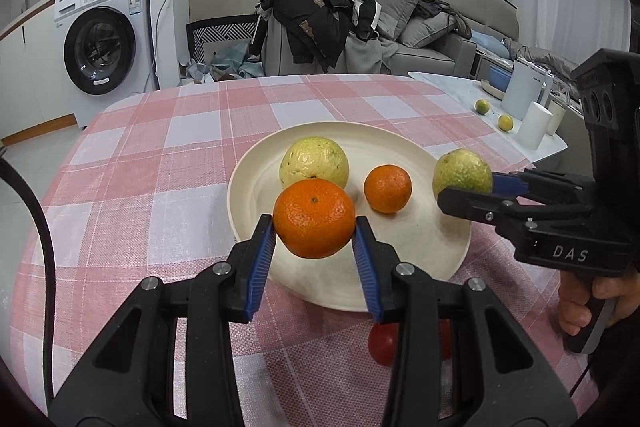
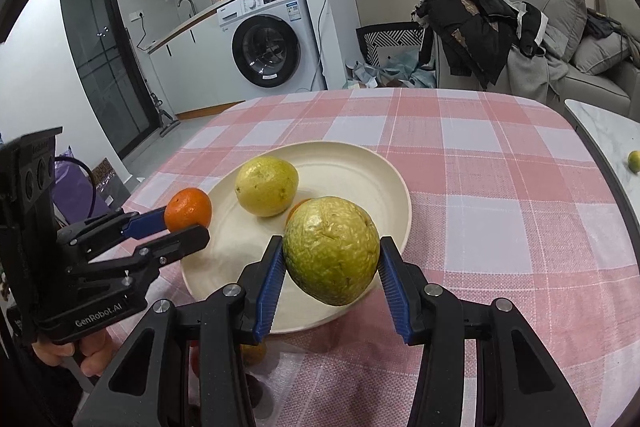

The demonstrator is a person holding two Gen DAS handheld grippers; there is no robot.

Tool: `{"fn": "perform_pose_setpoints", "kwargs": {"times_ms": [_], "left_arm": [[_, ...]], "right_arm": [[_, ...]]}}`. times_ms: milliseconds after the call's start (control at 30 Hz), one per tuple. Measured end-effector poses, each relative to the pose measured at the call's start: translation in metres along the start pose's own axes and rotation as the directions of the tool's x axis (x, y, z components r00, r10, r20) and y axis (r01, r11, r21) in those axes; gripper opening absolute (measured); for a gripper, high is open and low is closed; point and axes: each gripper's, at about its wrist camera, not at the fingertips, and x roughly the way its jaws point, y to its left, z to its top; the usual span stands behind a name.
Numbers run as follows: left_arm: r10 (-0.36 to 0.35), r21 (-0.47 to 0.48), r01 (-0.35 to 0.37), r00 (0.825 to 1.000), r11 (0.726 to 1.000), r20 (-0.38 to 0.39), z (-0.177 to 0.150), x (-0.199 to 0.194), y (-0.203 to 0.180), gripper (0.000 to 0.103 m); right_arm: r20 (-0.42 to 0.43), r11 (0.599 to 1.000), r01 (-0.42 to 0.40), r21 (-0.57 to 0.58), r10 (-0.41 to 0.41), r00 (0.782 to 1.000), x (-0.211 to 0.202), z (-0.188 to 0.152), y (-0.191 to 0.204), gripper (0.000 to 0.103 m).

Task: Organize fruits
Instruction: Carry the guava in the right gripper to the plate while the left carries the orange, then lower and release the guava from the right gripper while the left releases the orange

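Observation:
A cream plate (image 1: 256, 187) (image 2: 360, 167) sits on the pink checked tablecloth. On it lie a pale yellow guava (image 1: 314, 163) (image 2: 266, 185) and a small orange (image 1: 387, 188), mostly hidden in the right wrist view (image 2: 298, 207). My left gripper (image 1: 315, 227) (image 2: 188, 221) is shut on a larger orange (image 1: 315, 217) (image 2: 188, 209), held above the plate's near-left rim. My right gripper (image 2: 332, 259) (image 1: 466, 187) is shut on a green guava (image 2: 332, 251) (image 1: 462, 173), held above the plate's right edge.
A red fruit (image 1: 382, 343) lies on the cloth under my left gripper's fingers. More fruit (image 2: 254, 353) lies under my right gripper. A white side table (image 1: 452, 87) at the right holds two small limes (image 1: 482, 105), white cups and a jug. Sofa and washing machine stand behind.

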Motion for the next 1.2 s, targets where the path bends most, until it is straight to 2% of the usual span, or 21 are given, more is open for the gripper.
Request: {"fn": "perform_pose_setpoints", "kwargs": {"times_ms": [333, 567, 833, 1067, 1200], "left_arm": [[0.010, -0.006, -0.010, 1.000, 1.000, -0.020, 0.000, 0.004, 0.002, 0.037], [0.025, -0.014, -0.025, 0.999, 1.000, -0.034, 0.000, 0.009, 0.004, 0.037], [0.063, 0.010, -0.063, 0.997, 0.998, -0.051, -0.001, 0.013, -0.001, 0.037], [0.059, -0.011, -0.060, 0.995, 0.998, -0.075, -0.001, 0.017, 0.003, 0.037], [0.076, 0.010, -0.076, 0.994, 0.997, -0.077, -0.001, 0.017, 0.001, 0.037]], "right_arm": [[-0.022, 1.000, 0.008, -0.008, -0.008, 1.000, 0.010, -0.004, 0.000, 0.048], [-0.028, 0.996, 0.066, -0.057, -0.067, 0.997, 0.014, -0.006, 0.009, 0.048], [-0.044, 0.992, 0.081, -0.095, -0.086, 0.995, 0.018, -0.007, 0.013, 0.047], [-0.045, 0.989, 0.099, -0.114, -0.105, 0.993, 0.019, -0.006, 0.018, 0.048], [-0.051, 0.987, 0.100, -0.124, -0.107, 0.993, 0.020, -0.006, 0.019, 0.048]]}}
